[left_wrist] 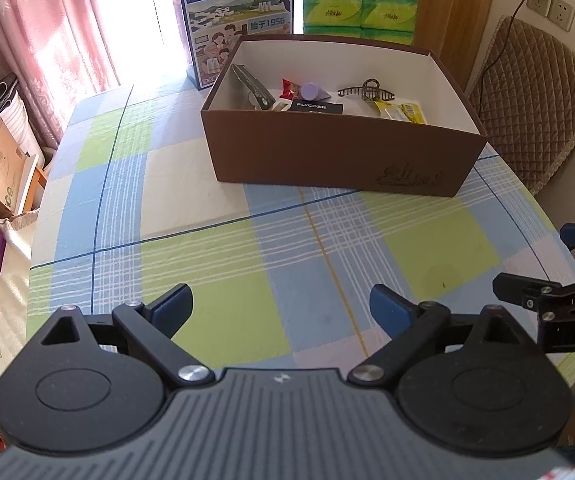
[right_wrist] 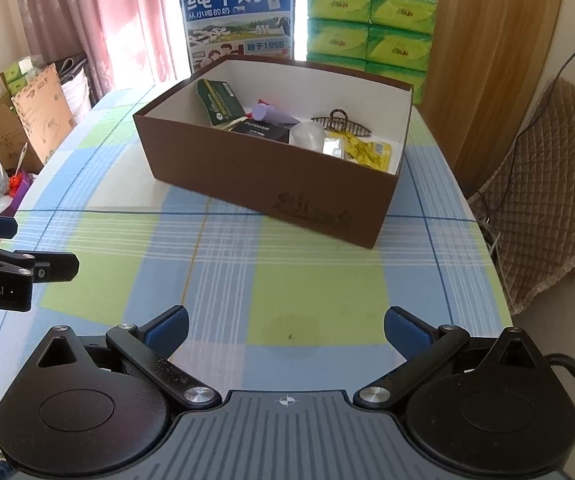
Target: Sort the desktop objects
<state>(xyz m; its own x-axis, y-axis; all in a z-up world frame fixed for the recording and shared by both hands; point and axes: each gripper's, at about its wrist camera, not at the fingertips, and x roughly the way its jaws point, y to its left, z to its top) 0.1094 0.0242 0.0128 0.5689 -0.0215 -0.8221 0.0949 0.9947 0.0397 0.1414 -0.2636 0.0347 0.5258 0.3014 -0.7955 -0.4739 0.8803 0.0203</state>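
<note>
Checked-cloth counter [left_wrist: 207,240] lies bare | sorted objects sit in brown box [left_wrist: 339,152] | left tool [left_wrist: 279,308] and right tool [right_wrist: 285,326] spread, empty | scan edges before finishing.

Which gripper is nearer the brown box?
Neither clearly. Left gripper and right gripper both hover open over the tablecloth, short of the brown box, side by side; the views show no clear difference.

Checked-cloth table [right_wrist: 287,280], brown box [right_wrist: 247,168] on it, milk carton [right_wrist: 239,20], tissue packs [right_wrist: 367,28] behind
</note>
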